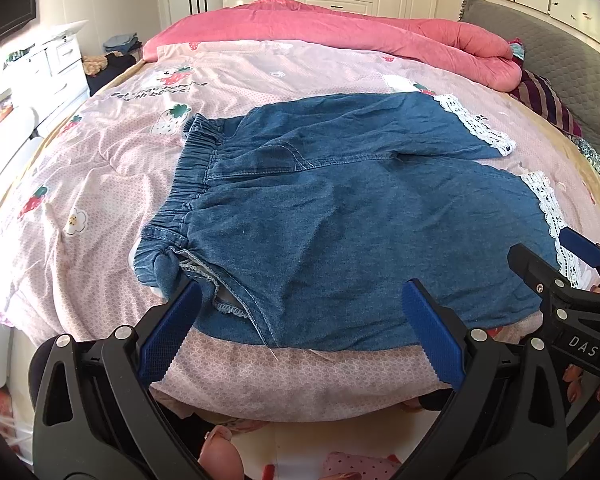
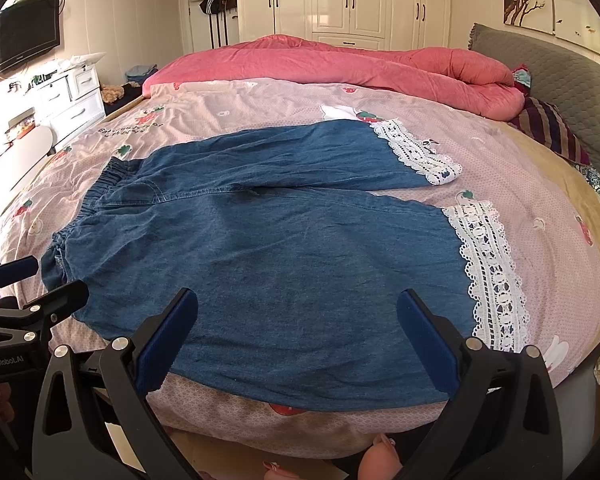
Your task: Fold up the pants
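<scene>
Both grippers hang at the near edge of the bed (image 2: 548,184), fingers spread wide, gripping nothing. Left gripper (image 1: 300,312) is over the pants (image 1: 340,220) near the waistband (image 1: 188,184); right gripper (image 2: 298,316) is over the near leg, closer to the lace hem (image 2: 488,272). Pants lie flat on the bed's pink sheet (image 2: 260,108), waistband left, legs right. Pink quilt (image 2: 340,64) is bunched at the bed's far side.

Blue denim pants (image 2: 284,248), white lace hems (image 2: 488,272); pink strawberry-print sheet (image 2: 260,104).
</scene>
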